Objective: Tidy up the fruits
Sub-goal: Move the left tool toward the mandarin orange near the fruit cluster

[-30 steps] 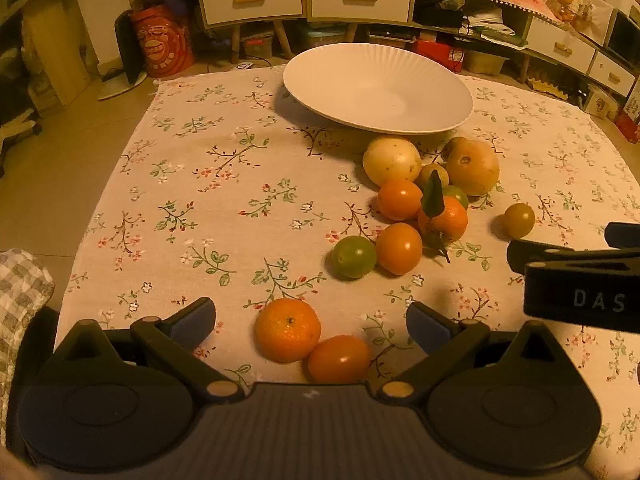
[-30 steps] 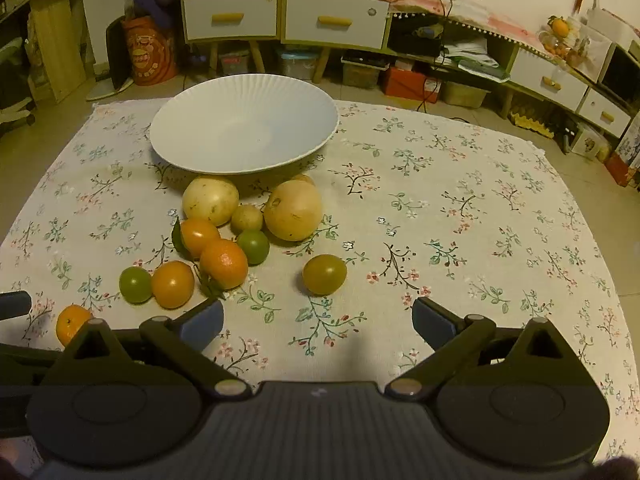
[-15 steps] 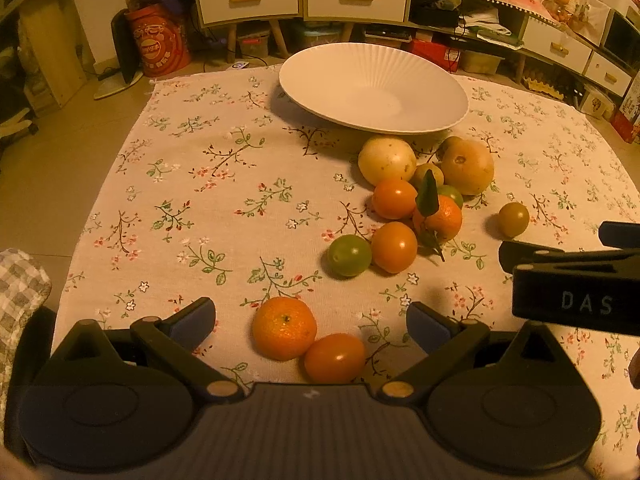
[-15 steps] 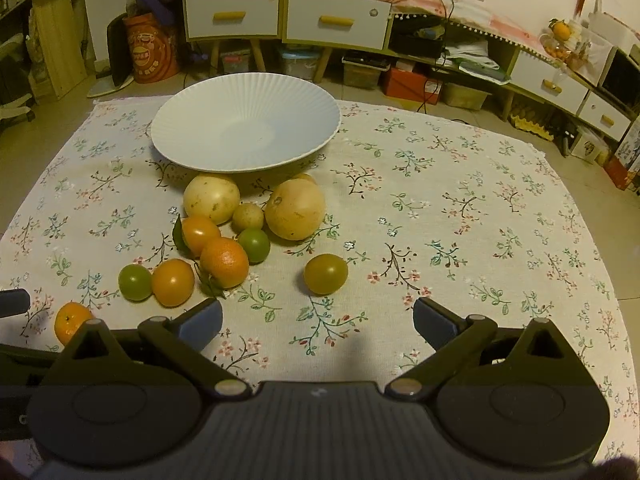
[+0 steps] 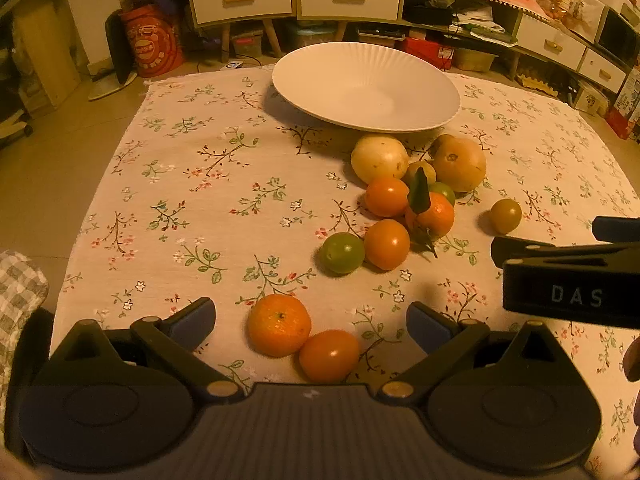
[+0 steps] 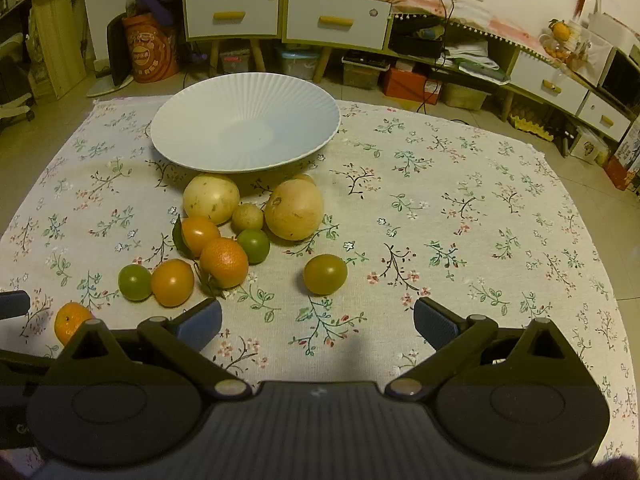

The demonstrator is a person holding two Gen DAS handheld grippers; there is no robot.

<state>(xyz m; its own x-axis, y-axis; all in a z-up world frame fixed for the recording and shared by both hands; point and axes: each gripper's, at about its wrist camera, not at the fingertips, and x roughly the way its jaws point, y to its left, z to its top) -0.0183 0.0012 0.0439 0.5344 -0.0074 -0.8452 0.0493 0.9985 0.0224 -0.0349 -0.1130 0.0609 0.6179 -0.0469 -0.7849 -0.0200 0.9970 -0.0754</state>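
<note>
A white ribbed plate (image 5: 366, 84) (image 6: 244, 132) stands empty at the far side of the flowered tablecloth. Below it lies a cluster of fruit: two large pale round fruits (image 6: 211, 198) (image 6: 294, 210), several oranges and green fruits. A mandarin (image 5: 279, 325) and an orange tomato (image 5: 329, 355) lie between the fingers of my open left gripper (image 5: 311, 322). A lone olive-green fruit (image 6: 325, 274) lies just ahead of my open, empty right gripper (image 6: 317, 322). The right gripper shows at the right edge of the left wrist view (image 5: 568, 276).
The tablecloth (image 6: 460, 220) covers a low table. White drawer cabinets (image 6: 288, 12) and shelves with clutter line the back wall. A red drum (image 6: 150, 50) stands on the floor at the back left. A checked cloth (image 5: 18, 284) shows at the left.
Both grippers have drawn back and risen slightly, so the table appears a little farther. No fruit has moved.
</note>
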